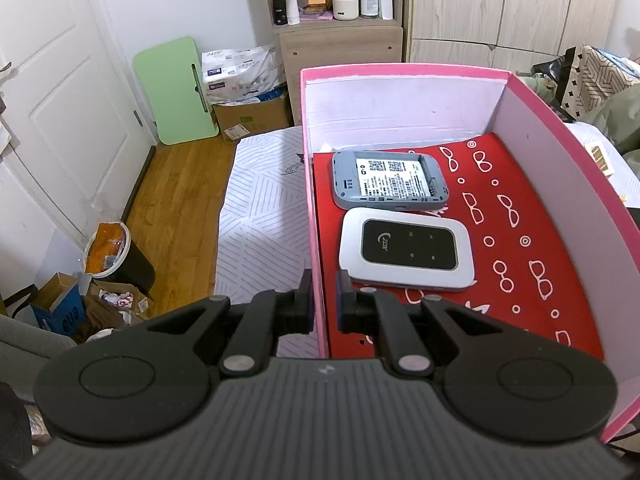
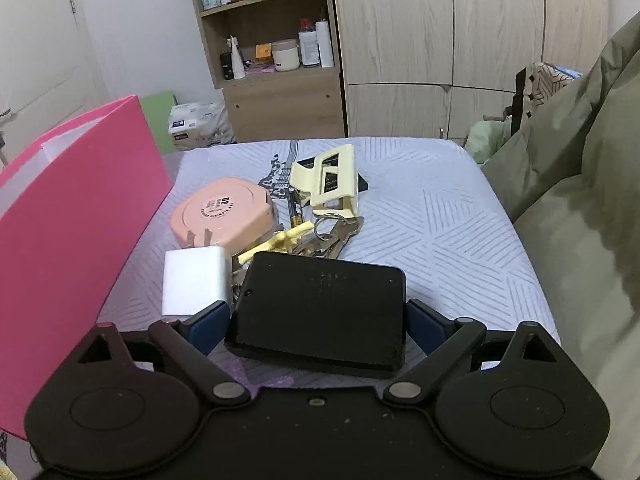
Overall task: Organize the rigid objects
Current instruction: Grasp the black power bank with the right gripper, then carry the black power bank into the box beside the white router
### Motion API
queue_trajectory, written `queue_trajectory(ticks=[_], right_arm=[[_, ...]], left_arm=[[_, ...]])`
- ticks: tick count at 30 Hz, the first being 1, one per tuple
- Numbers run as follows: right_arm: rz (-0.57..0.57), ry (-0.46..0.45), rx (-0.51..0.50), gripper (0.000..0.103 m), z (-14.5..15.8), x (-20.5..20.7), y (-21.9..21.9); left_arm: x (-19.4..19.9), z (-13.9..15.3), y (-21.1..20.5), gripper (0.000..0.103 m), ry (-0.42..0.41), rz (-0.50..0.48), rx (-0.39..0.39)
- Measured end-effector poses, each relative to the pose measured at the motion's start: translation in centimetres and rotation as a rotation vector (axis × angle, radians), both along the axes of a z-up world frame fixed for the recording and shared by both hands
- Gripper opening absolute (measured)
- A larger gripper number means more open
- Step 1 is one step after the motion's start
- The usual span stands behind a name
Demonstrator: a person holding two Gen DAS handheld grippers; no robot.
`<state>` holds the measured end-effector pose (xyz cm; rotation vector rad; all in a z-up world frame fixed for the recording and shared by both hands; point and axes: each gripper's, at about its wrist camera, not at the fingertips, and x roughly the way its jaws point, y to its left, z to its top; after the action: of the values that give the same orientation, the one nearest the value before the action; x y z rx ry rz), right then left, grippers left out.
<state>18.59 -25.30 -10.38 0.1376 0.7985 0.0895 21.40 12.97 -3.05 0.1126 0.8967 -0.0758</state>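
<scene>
While box (image 1: 400,76) holds 2 routers (image 1: 404,256).

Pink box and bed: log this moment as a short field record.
box: pink box, red lining
in box: grey device behind white router
left tongs: shut on the box's left wall
right tongs: open, flanking black case
on bed: pink case, white charger, keys, cream clip
</scene>
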Motion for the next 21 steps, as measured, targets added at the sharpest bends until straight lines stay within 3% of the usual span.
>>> queue_trajectory(ticks=[8, 15, 21], right_arm=[[-0.015, 0.004, 0.01, 0.096, -0.3, 0.0, -0.4], [0.016, -0.009, 0.145, 0.096, 1.1, -1.2, -1.9], [0.089, -0.052, 0.194, 0.096, 3.4, -1.9, -1.3]], left_arm=[[-0.1, 0.0, 0.2, 0.007, 0.0, 0.0, -0.001], [-0.1, 0.0, 0.3, 0.007, 0.0, 0.004, -0.012], [-0.1, 0.1, 0.3, 0.008, 0.001, 0.005, -0.014]])
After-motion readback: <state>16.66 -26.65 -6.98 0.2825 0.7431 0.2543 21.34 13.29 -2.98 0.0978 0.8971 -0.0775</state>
